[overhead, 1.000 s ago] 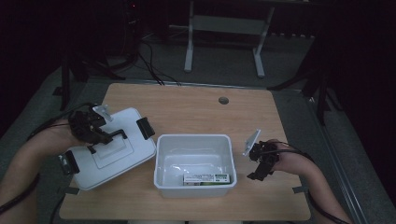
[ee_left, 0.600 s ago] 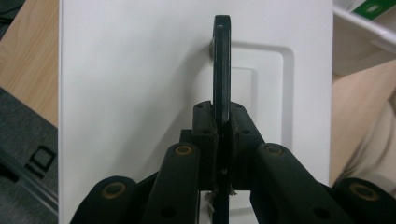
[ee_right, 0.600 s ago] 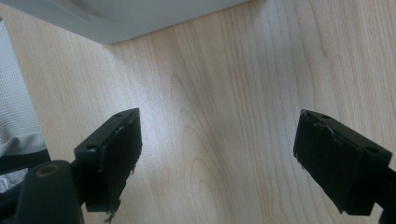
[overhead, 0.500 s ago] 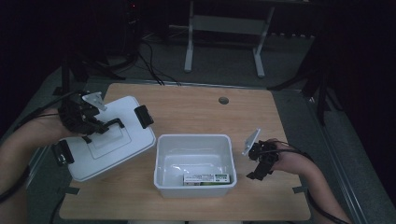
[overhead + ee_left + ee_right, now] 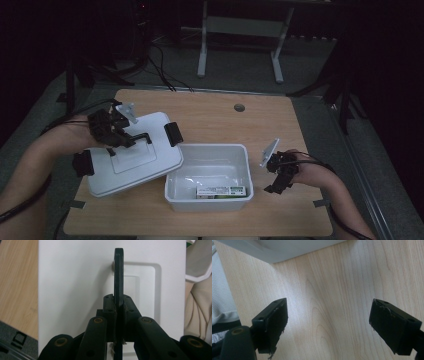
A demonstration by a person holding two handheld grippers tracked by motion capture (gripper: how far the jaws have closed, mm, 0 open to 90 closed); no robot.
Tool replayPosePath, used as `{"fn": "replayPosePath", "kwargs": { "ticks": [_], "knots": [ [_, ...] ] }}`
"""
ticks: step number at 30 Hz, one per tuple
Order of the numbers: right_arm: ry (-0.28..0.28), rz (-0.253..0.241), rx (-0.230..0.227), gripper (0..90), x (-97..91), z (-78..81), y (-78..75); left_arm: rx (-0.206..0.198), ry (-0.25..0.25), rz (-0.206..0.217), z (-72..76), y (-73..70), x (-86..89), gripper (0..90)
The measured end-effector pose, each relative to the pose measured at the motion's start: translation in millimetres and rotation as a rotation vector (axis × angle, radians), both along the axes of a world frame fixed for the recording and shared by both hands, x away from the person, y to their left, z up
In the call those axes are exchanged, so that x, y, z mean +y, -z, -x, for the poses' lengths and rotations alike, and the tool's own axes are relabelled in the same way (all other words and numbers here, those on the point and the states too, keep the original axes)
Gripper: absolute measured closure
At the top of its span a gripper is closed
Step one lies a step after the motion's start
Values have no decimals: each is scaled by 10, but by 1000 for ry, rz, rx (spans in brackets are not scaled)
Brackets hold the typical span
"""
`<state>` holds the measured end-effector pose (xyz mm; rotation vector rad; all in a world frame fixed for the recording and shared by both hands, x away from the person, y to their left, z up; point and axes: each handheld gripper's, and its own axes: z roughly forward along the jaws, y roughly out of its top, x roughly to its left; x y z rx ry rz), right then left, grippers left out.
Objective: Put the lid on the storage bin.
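Nearest the camera, a white plastic bin (image 5: pixel 209 176) is sitting open at the table's (image 5: pixel 220 112) front edge, a small green-and-white box (image 5: pixel 221 191) lying flat inside it. The step in hand looks like closing the bin. To its left, the left gripper (image 5: pixel 131 138) is clamping the thin black handle (image 5: pixel 118 275) of a white lid (image 5: pixel 134 155), its jaws pinched tight on it. The lid is tilting, its near right corner overlapping the bin's left rim. The left forearm is reaching in from the lower left. Next, the lid likely needs carrying right and levelling over the bin. To the bin's right, the right gripper (image 5: pixel 278 176) is hanging over bare wood, jaws spread wide and holding nothing.
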<state>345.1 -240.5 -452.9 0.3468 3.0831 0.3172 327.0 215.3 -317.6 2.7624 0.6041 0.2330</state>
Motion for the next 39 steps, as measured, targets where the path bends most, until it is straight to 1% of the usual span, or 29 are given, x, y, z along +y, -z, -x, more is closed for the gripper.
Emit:
{"fn": "replayPosePath", "kwargs": {
  "ticks": [2, 3, 5, 10, 11, 13, 14, 18, 20, 21, 22, 25, 27, 31, 34, 35, 39],
  "knots": [
    [1, -2, 0, 151, -3, 0, 2, 7, 7, 3, -6, 2, -25, 844],
    [2, -5, 1, 151, -5, 2, 4, 11, 19, 7, -17, -2, -86, 844],
    [2, -4, 5, 151, -9, 7, 19, 19, 34, 15, -25, -7, -144, 844],
    [3, -7, 8, 151, -6, 8, 35, 8, 79, 14, -43, -30, -322, 844],
    [1, -7, 6, 151, -4, 8, 35, 13, 89, 20, -50, -33, -357, 844],
    [1, -11, 9, 151, -1, 11, 37, 9, 105, 31, -53, -38, -435, 844],
    [1, -10, 9, 151, 0, 12, 38, 16, 114, 34, -54, -37, -473, 843],
    [1, -8, 9, 151, -1, 18, 40, 15, 143, 28, -60, -30, -616, 843],
    [-1, -13, 7, 151, -7, 16, 36, 23, 155, 22, -63, -18, -682, 843],
    [-1, -13, 5, 151, -11, 14, 34, 24, 158, 31, -67, -13, -711, 843],
    [0, -13, 5, 151, -14, 14, 31, 31, 165, 30, -69, -8, -740, 843],
    [2, -12, 5, 151, -21, 17, 28, 36, 185, 30, -66, 2, -836, 843],
    [4, -12, 5, 151, -22, 15, 31, 34, 201, 29, -64, -2, -909, 843],
    [1, -16, 7, 151, -17, 14, 34, 32, 229, 44, -56, -1, -1037, 844],
    [1, -17, 7, 151, -18, 12, 33, 35, 248, 40, -49, -1, -1142, 843],
    [1, -15, 8, 151, -18, 12, 33, 43, 255, 40, -47, -2, -1176, 843],
    [3, -15, 8, 151, -21, 16, 33, 38, 291, 47, -38, -14, -1310, 843]
  ]
}}
